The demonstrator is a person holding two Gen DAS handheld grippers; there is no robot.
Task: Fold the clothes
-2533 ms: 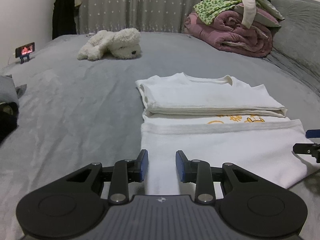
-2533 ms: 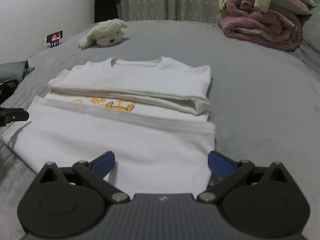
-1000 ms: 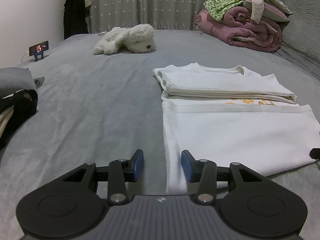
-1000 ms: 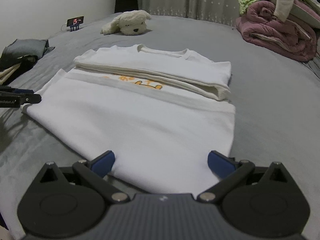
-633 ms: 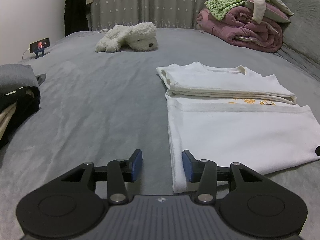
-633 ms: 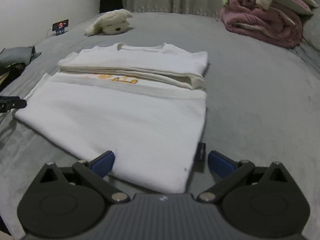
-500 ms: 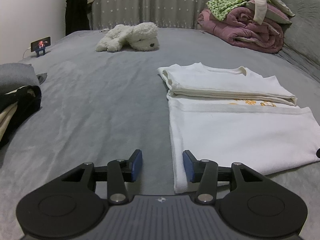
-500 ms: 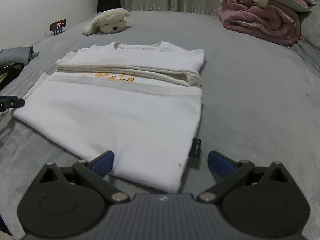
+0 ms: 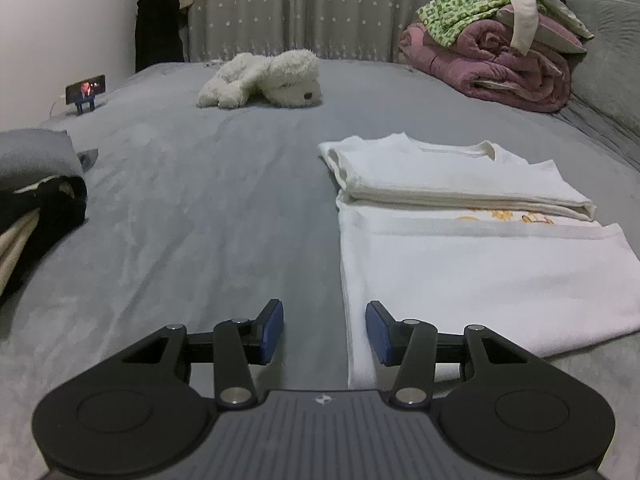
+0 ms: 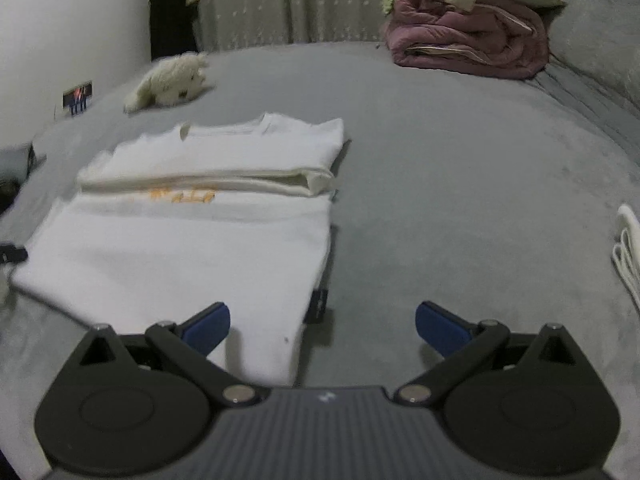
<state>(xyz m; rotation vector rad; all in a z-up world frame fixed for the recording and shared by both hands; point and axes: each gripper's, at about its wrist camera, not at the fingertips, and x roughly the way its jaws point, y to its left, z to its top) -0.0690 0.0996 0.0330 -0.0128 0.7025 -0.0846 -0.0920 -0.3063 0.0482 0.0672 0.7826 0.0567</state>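
A white T-shirt [image 9: 472, 264] with an orange print lies flat on the grey bed [image 9: 208, 208], its top part folded down over itself. My left gripper [image 9: 324, 330] is open and empty, low over the shirt's near left corner, which lies between its fingers. The shirt also shows in the right wrist view [image 10: 188, 248], with a small black tag [image 10: 319, 306] at its right edge. My right gripper [image 10: 322, 326] is wide open and empty over the shirt's near right corner. The tip of the left gripper [image 10: 12, 254] shows at the far left.
A white plush dog [image 9: 264, 78] lies at the back. A pile of pink blanket and clothes [image 9: 504, 40] sits at the back right. Dark and grey clothes [image 9: 36, 192] lie at the left. A phone on a stand [image 9: 85, 90] is by the wall. White cloth [image 10: 628, 252] lies at the right.
Both grippers have drawn back and outward from the shirt's lower edge. The left has shifted left and opened a little; the right view has swung right, so the shirt sits further left.
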